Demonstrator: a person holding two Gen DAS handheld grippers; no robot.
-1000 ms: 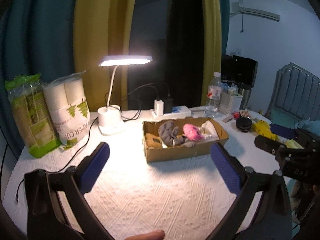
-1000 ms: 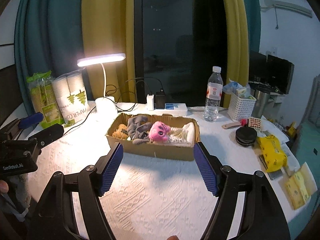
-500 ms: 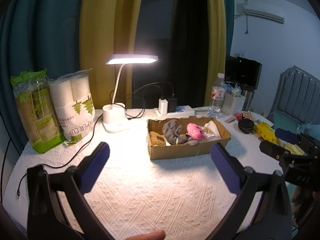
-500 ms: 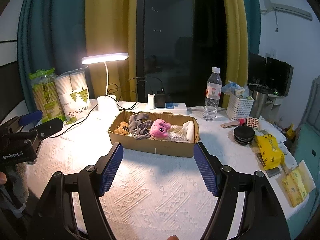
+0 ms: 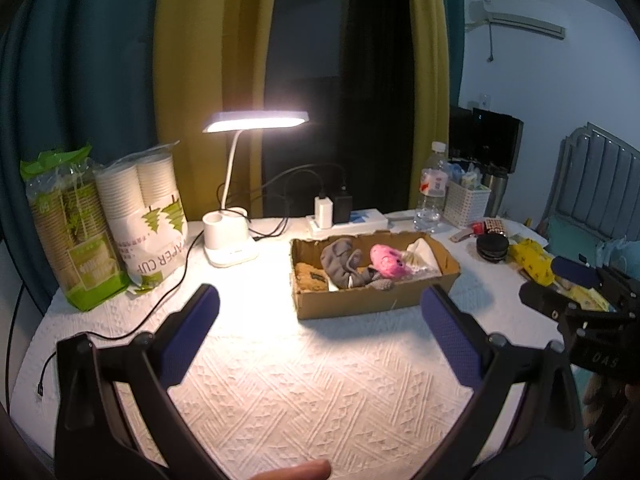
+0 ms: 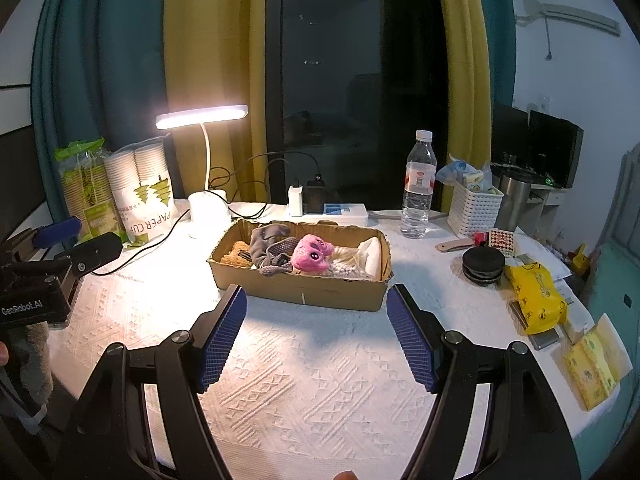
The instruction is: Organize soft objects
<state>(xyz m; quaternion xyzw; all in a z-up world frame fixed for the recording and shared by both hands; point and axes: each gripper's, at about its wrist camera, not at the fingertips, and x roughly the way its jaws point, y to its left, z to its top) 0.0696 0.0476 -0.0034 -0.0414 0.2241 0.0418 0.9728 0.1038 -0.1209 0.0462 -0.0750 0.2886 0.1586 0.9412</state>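
Soft toys (image 6: 310, 255) in the cardboard box (image 6: 320, 294) look light and squashy; pinch mid-body. Both grippers' fingers (image 6: 222, 334) gape empty before the box.

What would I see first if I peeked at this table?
The glowing desk lamp at the back left of the white table would catch your eye first. Right under its light sits a cardboard box in the middle, with a bright pink plush toy lying beside a grey soft thing. Up close, the right tool hangs open and empty in front of the box.
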